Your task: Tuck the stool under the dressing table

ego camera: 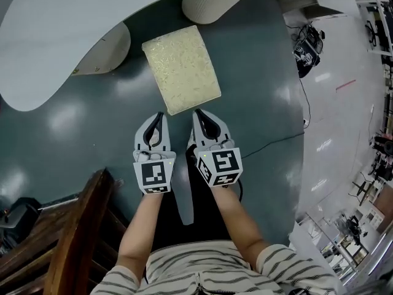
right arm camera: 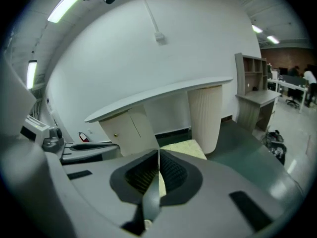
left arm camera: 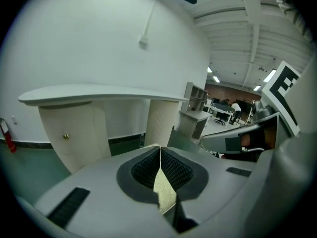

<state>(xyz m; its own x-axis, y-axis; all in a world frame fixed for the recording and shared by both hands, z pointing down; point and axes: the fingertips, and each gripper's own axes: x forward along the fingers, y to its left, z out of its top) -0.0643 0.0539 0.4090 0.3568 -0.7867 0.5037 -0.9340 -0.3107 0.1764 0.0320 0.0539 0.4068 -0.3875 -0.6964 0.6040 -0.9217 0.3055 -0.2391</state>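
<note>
Stool (ego camera: 181, 68) sits on the green floor (ego camera: 80, 134) right ahead of both our claws, cream cushion up, turned a bit askew. Its near edge is just off the claw tips; we can't tell if they actually touch it. Left claw (ego camera: 161, 114) is pinched shut with nothing in it, and so is the right claw (ego camera: 198, 112), which sits beside it with a small gap between them. Beyond the stool from the claws is the white table (ego camera: 92, 17). The stool's far end points into the gap between the table's cabinet (ego camera: 107, 51) and its ribbed leg (ego camera: 212, 2). Most of the stool is out from under the tabletop.
</note>
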